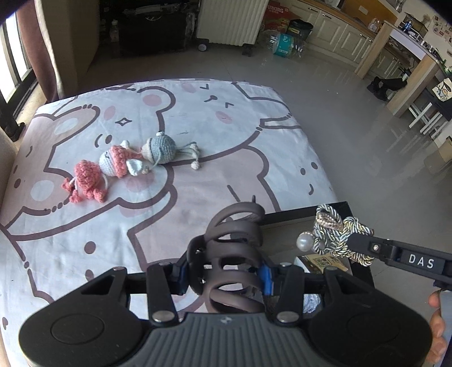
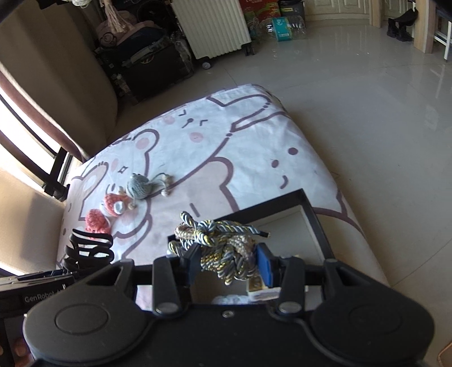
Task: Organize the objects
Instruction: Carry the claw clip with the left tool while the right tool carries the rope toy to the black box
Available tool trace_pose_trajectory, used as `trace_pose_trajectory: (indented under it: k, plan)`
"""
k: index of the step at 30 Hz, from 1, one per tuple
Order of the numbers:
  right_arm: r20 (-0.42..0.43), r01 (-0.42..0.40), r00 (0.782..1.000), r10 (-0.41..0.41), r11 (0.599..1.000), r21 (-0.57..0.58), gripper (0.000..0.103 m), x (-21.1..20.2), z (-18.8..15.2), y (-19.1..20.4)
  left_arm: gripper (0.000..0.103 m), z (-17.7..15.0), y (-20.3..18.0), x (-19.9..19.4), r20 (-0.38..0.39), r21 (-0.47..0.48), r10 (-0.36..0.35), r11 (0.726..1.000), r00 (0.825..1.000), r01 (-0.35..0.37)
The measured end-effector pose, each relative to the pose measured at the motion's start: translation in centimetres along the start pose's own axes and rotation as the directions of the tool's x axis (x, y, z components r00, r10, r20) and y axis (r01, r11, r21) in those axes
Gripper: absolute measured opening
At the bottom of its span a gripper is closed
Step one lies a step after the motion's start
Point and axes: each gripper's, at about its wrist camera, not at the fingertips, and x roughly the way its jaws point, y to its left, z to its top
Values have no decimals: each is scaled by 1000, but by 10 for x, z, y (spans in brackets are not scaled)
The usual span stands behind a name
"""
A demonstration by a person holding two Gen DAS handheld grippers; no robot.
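Observation:
My left gripper point(image 1: 223, 278) is shut on a brown hair claw clip point(image 1: 234, 254), held above the near edge of the bed beside a black box point(image 1: 308, 211). The clip also shows in the right wrist view point(image 2: 89, 248). My right gripper point(image 2: 228, 264) is shut on a knotted grey-gold rope ornament point(image 2: 223, 240) with a pearl point(image 1: 304, 242), held over the black box point(image 2: 316, 214). Three crochet toys lie in a row on the bed: pink point(image 1: 86, 180), pink-white point(image 1: 118, 161), grey point(image 1: 162, 148).
The bed has a cartoon bear sheet point(image 1: 197, 118). The black box holds a small card carton point(image 1: 325, 262). A white radiator point(image 1: 228, 19), dark cases and bottles stand on the tiled floor point(image 1: 339, 113) beyond. Curtains hang at the left.

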Motion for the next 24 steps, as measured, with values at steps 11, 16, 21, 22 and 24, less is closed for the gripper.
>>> trace_pose_trajectory:
  k: [11, 16, 21, 22, 24]
  plan:
    - [-55, 41, 998, -40, 999, 8, 44, 42, 0, -28, 47, 3, -33, 38, -63, 13, -62, 998, 996, 63]
    - [-81, 51, 995, -50, 999, 4, 47, 62, 4, -33, 47, 6, -36, 49, -84, 11, -68, 998, 994, 69]
    - [-62, 57, 996, -57, 998, 3, 68, 66, 9, -33, 47, 8, -41, 58, -96, 12, -63, 998, 993, 64]
    - [-61, 55, 997, -54, 999, 1, 68, 65, 10, -32, 47, 8, -43, 60, -97, 19, -57, 998, 994, 59]
    - [-60, 45, 997, -45, 999, 4, 66, 62, 11, -34, 47, 7, -46, 64, -98, 38, -43, 998, 994, 47]
